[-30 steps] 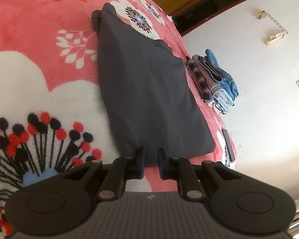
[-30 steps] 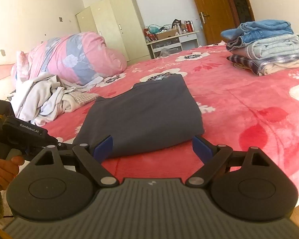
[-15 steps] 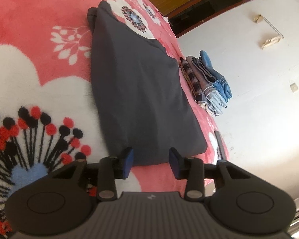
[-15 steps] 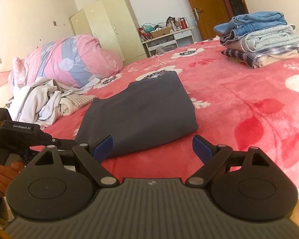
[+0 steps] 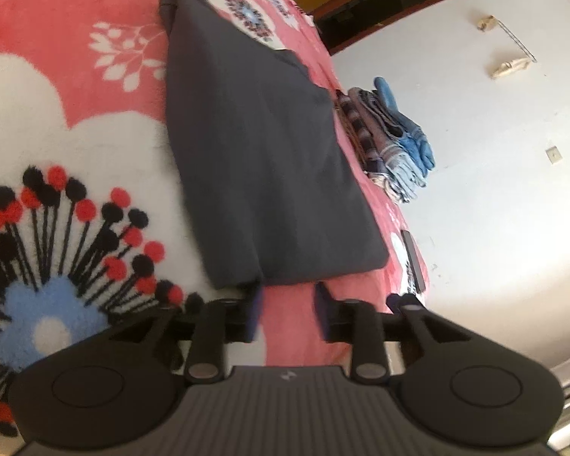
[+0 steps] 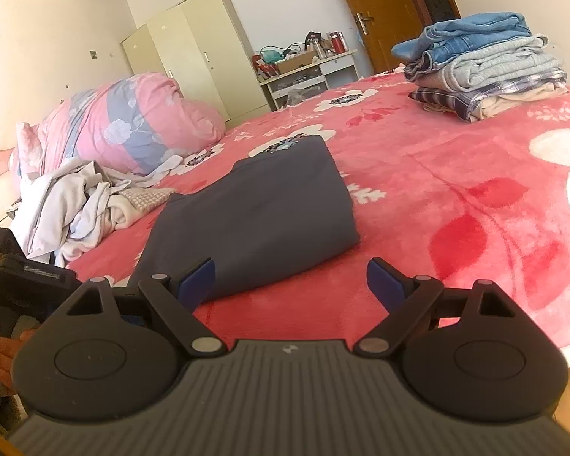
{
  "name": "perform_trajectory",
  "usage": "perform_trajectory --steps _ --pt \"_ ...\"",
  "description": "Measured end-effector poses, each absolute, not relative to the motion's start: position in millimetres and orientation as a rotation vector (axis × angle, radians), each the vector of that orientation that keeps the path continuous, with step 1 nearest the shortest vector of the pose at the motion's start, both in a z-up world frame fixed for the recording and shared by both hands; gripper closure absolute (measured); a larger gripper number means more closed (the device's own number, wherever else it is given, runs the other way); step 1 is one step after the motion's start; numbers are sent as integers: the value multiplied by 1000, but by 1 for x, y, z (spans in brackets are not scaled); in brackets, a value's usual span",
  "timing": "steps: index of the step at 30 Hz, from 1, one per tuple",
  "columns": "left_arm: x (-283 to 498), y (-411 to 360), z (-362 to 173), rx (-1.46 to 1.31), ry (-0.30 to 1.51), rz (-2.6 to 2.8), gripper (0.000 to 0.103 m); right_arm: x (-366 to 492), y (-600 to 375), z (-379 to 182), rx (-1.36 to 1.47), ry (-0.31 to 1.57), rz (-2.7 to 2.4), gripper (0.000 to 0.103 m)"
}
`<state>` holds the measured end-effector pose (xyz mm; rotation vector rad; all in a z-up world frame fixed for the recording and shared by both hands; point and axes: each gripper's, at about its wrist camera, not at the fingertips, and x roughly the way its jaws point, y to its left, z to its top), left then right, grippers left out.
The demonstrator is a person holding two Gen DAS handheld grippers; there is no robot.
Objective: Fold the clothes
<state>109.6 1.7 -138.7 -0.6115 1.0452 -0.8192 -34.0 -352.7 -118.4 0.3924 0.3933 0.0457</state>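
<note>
Trousers [image 5: 262,144], dark grey, lie folded flat on the bed [image 5: 76,38] just ahead of us. Left claw [image 5: 287,315] and right claw [image 6: 290,285] both gape, holding nothing. We judge this fold finished; next, carry it to the stack [image 6: 482,64].

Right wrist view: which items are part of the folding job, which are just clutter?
Job:
- folded grey garment, lying flat on the bed
- stack of folded clothes
- unfolded pale heap
- right claw, open, holding nothing
- left claw, open, holding nothing

Lying about:
- pink quilt bundle
- wardrobe
- cluttered desk
- door
</note>
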Motion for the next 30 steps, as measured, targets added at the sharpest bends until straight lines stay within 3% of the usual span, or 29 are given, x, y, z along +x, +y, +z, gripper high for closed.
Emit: perform_trajectory --steps 3,14,23,30 --pt "104 10 -124 -552 1001 -825 47 -34 -358 -119 400 393 36 16" --pt "138 21 -89 -492 865 -772 41 10 -428 -82 500 308 121 14" --pt "209 1 -120 -482 937 -703 43 135 -481 -111 731 582 307 12" --pt "260 -9 -140 -604 976 -827 43 207 -482 -132 778 731 506 18"
